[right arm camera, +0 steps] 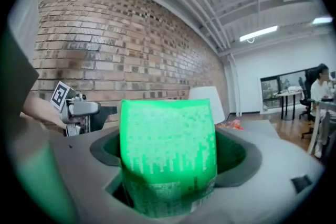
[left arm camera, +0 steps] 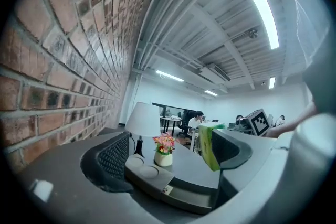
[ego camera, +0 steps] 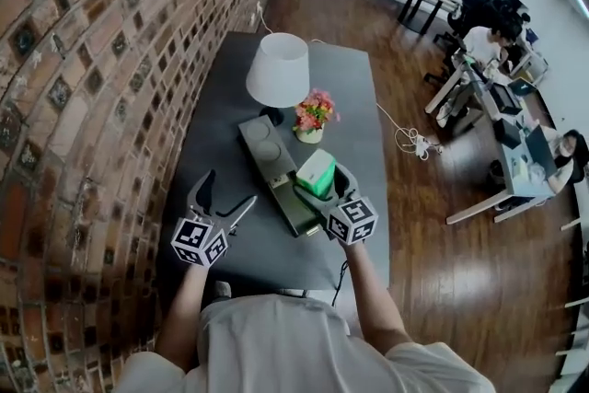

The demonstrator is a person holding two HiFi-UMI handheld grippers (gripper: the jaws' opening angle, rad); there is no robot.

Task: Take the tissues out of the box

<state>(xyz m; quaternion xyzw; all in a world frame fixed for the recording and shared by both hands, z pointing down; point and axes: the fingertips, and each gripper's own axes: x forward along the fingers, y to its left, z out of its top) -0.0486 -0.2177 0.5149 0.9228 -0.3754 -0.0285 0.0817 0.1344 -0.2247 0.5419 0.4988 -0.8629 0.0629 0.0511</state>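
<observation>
A green pack of tissues (ego camera: 316,172) fills the space between the jaws of my right gripper (ego camera: 324,185), which is shut on it. The pack (right arm camera: 168,155) stands upright, just over the near right part of a long grey box (ego camera: 267,163) with an open compartment at its near end. My left gripper (ego camera: 224,200) hangs to the left of the box, open, with nothing between its fingers. In the left gripper view the pack (left arm camera: 208,145) shows edge-on beyond the box (left arm camera: 157,178).
A white table lamp (ego camera: 278,69) and a small pot of flowers (ego camera: 313,117) stand behind the box on the dark table (ego camera: 230,106). A brick wall (ego camera: 110,60) runs along the left. People sit at desks far right.
</observation>
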